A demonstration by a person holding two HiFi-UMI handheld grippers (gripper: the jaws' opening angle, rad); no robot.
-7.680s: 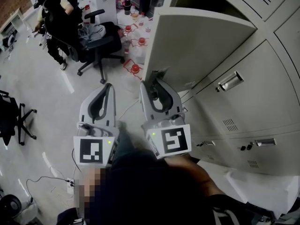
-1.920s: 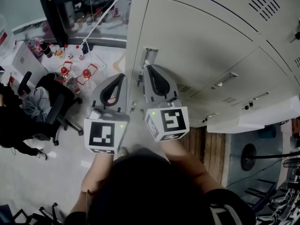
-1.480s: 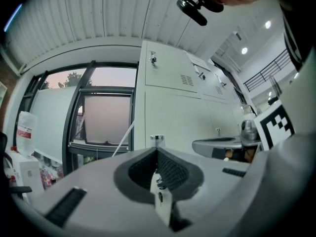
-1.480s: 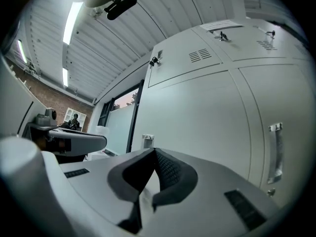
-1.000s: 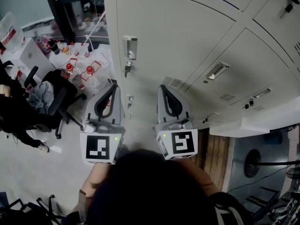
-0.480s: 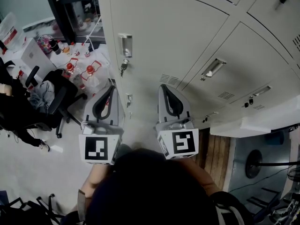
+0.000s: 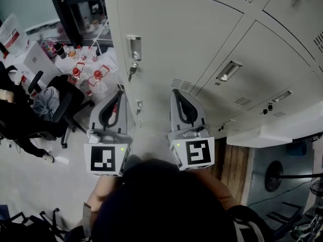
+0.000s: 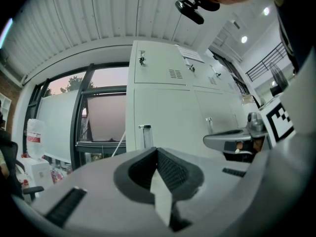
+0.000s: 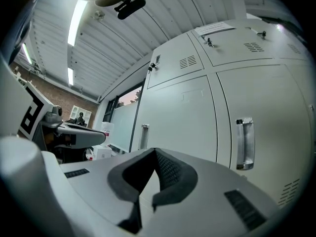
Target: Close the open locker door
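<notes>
Head view, locker door (image 7: pixel 176 39): shut flush with the doors beside it, ahead of both grippers and touching neither.
Head view, door handle (image 7: pixel 133 47): at the door's left edge, ahead of the left gripper's tips, with a key (image 7: pixel 131 72) hanging just under it.
Head view, left gripper (image 7: pixel 119 89): jaws together at the tips, nothing between them, pointed at the lockers.
Head view, right gripper (image 7: pixel 175 93): jaws together and empty, side by side with the left gripper but apart from it. The door's vent slots (image 7: pixel 180 86) lay just beyond its tips.
Head view, office chair (image 7: pixel 63 102): on the floor off the left gripper's outer side, with red-capped bottles (image 7: pixel 86 77) just beyond it.
Left gripper view, left gripper (image 8: pixel 157 149): ribbed pads met at the tips, holding nothing.
Left gripper view, locker door (image 8: pixel 165 115): closed, straight ahead of the jaws, its handle showing just above and left of the tips.
Left gripper view, right gripper (image 8: pixel 212 139): off to the right, apart from the left one.
Left gripper view, window (image 8: pixel 98 117): left of the lockers, beyond the gripper.
Right gripper view, right gripper (image 9: pixel 154 149): jaws closed tight, empty.
Right gripper view, locker door (image 9: pixel 177 117): closed, ahead of the tips, its handle just above and left of them.
Right gripper view, left gripper (image 9: pixel 101 136): off to the left, apart from the right one.
</notes>
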